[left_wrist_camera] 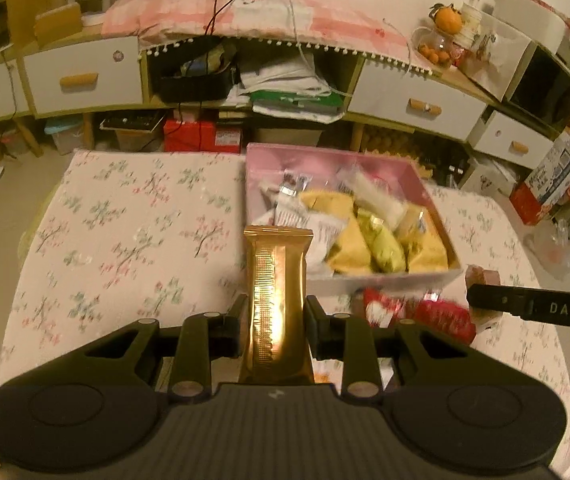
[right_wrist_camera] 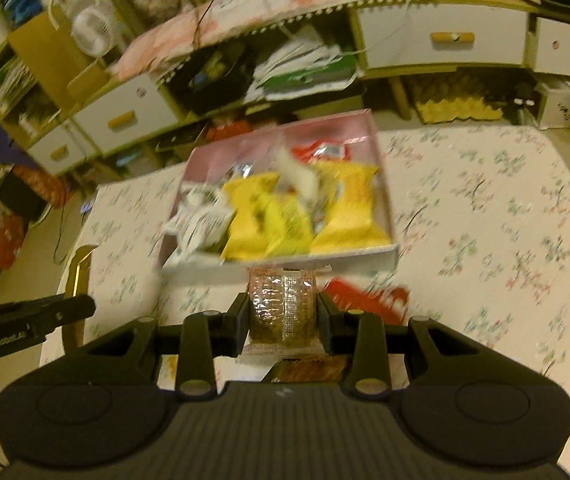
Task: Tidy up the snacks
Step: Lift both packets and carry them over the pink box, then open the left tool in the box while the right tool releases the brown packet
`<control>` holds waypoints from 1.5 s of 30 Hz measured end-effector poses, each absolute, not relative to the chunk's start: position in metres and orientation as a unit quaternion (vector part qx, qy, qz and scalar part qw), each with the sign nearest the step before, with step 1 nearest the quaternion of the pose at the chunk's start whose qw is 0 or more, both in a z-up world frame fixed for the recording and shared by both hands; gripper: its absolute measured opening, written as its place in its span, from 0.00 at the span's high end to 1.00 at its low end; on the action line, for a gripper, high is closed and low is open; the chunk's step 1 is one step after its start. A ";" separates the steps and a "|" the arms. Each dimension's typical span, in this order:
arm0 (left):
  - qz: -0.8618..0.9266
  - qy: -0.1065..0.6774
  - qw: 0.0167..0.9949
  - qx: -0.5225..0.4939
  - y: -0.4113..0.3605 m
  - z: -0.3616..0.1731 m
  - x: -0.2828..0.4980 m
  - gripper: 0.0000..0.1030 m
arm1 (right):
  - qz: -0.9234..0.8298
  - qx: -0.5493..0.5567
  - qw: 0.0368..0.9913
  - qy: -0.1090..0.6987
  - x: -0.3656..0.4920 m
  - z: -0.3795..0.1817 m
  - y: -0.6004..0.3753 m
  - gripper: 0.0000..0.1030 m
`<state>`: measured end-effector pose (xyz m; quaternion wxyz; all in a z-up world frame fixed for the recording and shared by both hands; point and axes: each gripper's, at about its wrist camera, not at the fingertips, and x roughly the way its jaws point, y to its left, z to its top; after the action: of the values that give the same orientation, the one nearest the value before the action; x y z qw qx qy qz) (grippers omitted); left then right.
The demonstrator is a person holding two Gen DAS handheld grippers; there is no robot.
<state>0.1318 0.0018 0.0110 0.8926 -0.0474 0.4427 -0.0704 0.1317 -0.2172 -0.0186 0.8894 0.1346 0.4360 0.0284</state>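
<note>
My left gripper is shut on a long gold snack bar that sticks forward between its pads, above the table just short of the pink box. The box holds several yellow, green and white snack packets. My right gripper is shut on a small clear packet with a brown snack, held near the box's front wall. Red wrapped snacks lie on the cloth in front of the box; one red packet shows beside the right pads.
The table wears a floral cloth. The other gripper's black finger reaches in from the right of the left wrist view. Behind the table stands a long cabinet with white drawers, cables and stacked papers. A wooden chair back is at the table's left edge.
</note>
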 end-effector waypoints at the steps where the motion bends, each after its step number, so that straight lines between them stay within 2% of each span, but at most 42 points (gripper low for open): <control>1: -0.072 0.441 0.893 -0.048 -0.001 0.012 0.137 0.67 | 0.024 0.135 0.891 0.433 0.136 -0.019 -0.222 0.69; 13: -0.095 0.403 0.908 -0.065 -0.037 0.012 0.215 0.67 | -0.015 0.132 0.904 0.406 0.187 -0.015 -0.259 0.69; 22: -0.109 0.400 0.905 -0.097 -0.029 -0.017 0.256 0.67 | 0.016 0.115 0.917 0.382 0.221 -0.029 -0.256 0.69; 33: -0.110 0.404 0.905 -0.081 -0.034 -0.038 0.280 0.67 | 0.027 0.108 0.916 0.385 0.260 -0.046 -0.243 0.69; 38: -0.106 0.407 0.904 -0.072 -0.037 -0.045 0.284 0.64 | 0.027 0.113 0.916 0.383 0.266 -0.051 -0.242 0.69; 41: -0.102 0.407 0.905 -0.066 -0.038 -0.045 0.282 0.58 | 0.023 0.123 0.918 0.376 0.263 -0.052 -0.246 0.66; 43: -0.099 0.406 0.906 -0.071 -0.036 -0.044 0.281 0.51 | 0.016 0.130 0.919 0.371 0.260 -0.050 -0.250 0.54; 45: -0.099 0.406 0.906 -0.072 -0.035 -0.041 0.280 0.51 | 0.010 0.132 0.919 0.372 0.258 -0.046 -0.254 0.54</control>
<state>0.2796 -0.0347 -0.0414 0.9055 -0.0722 0.4064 -0.0986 0.2577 -0.2540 -0.0459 0.9186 0.1317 0.3724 0.0101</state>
